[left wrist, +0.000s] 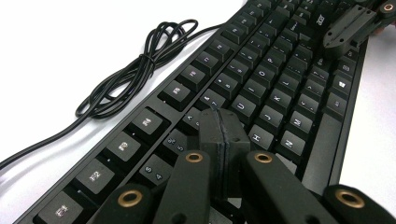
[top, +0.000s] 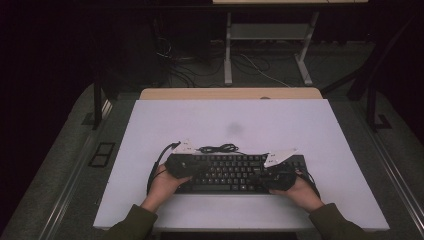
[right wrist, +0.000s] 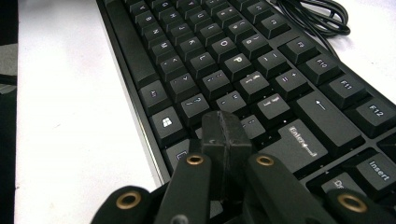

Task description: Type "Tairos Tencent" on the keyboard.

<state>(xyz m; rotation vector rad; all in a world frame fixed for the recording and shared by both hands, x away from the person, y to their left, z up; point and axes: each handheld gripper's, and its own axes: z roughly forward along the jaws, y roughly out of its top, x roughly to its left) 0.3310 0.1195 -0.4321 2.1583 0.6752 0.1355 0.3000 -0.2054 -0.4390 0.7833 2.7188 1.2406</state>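
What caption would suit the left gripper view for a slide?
Left gripper, jaws shut, poised over a black keyboard beside its bundled cable.
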